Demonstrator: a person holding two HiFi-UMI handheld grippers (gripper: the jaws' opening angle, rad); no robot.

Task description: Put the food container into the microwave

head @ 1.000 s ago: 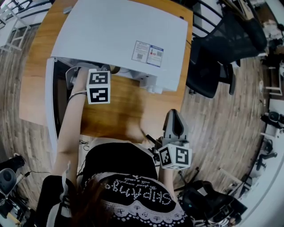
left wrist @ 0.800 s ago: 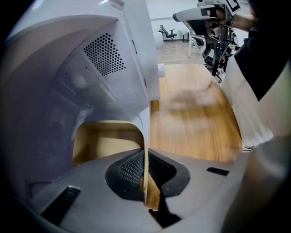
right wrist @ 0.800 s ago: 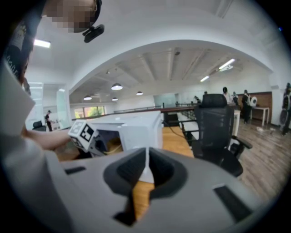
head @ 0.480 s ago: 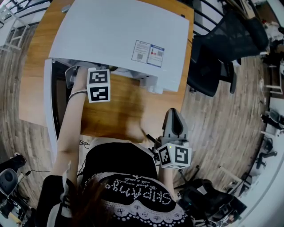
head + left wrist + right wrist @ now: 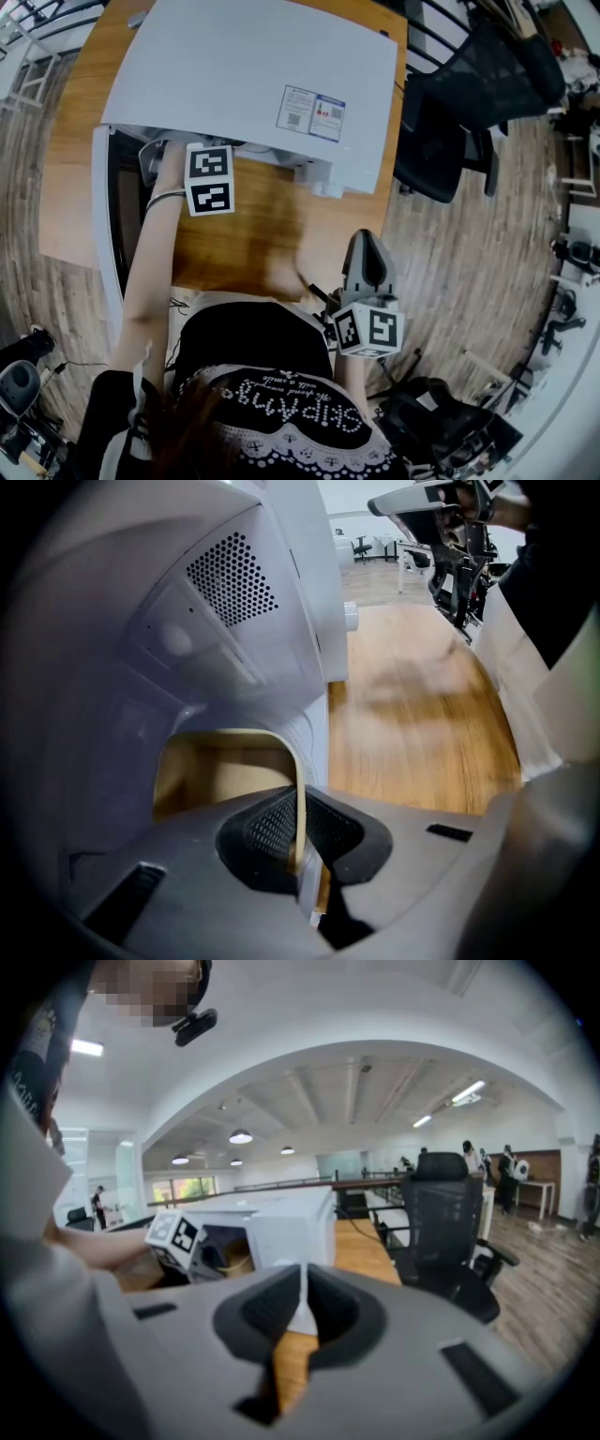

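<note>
**A:** Two claws, but only one looks busy. Where is the food container (image 5: 228,772)?

**B:** Inside the microwave (image 5: 253,80), just past its open front. The left claw (image 5: 298,841) reaches in there, shut on the container's thin cream wall, which stands edge-on between the pads. The right claw (image 5: 302,1309) hangs well in front of the microwave, near the person's body, with its jaws together and nothing in them.

**A:** So the job is nearly done?

**B:** I'd say so, but I can't tell whether the container's base rests on the microwave floor.

**A:** What could spoil it?

**B:** Mostly the release. If the jaws open while the base is off the floor, the container drops and could tip or spill. It is also held by one side only, so the far side may sag and the thin wall could buckle or slide out of the pads.

**A:** And when the claw backs out?

**B:** A pad might catch the rim and drag the container towards the front edge, above the counter (image 5: 244,234). The door (image 5: 103,225) stands open at the microwave's left, beside the forearm, so a careless pull could knock it.
</note>
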